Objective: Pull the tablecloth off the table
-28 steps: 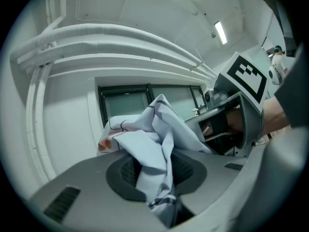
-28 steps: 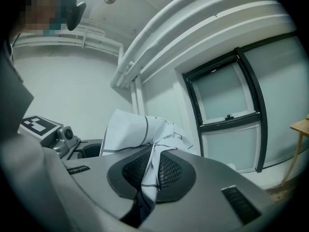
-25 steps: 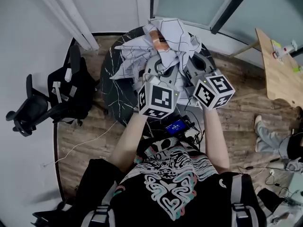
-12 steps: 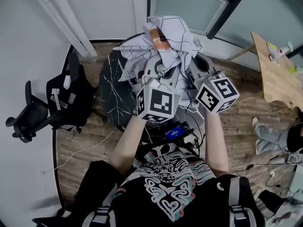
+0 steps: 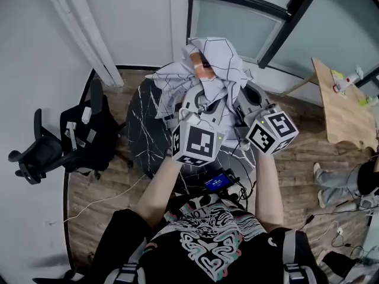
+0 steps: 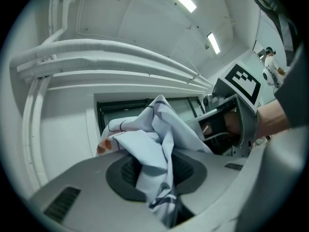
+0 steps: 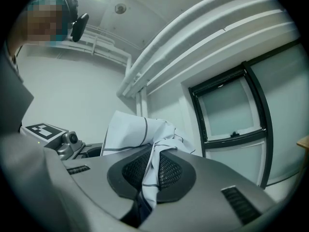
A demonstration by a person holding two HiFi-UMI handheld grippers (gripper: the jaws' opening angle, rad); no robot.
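1. the table (image 5: 141, 136), round with a dark marbled top, was seen in the head view beneath and ahead of the grippers. its near left part lay uncovered.
2. the tablecloth (image 5: 216, 64), white with thin dark lines, was gathered into a crumpled bunch above the far part of the table. its long axis ran from the jaws away from the person, toward the window (image 5: 237, 5). in both gripper views it stood up from the jaws in a peak. folds were spread to the left over the table's far edge; whether they touched the top could not be told.
3. both arms were stretched forward from the body, side by side and close together. the left forearm (image 5: 155, 189) was angled slightly inward and the right forearm (image 5: 266, 185) was nearly straight.
4. the left gripper (image 6: 155, 180) was pointed level, away from the person. its jaws were clamped on a thick fold of the tablecloth, and the pads were kept slightly apart by it.
5. the right gripper (image 7: 150, 178) was held just beside it, likewise level. its jaws were clamped on a thin fold, with the pads almost together.
6. the left marker cube (image 5: 195, 142) and the right marker cube (image 5: 272, 132) were turned up toward the head camera.
7. an orange-red patch (image 5: 203, 64) was seen on the cloth near the top of the bunch.
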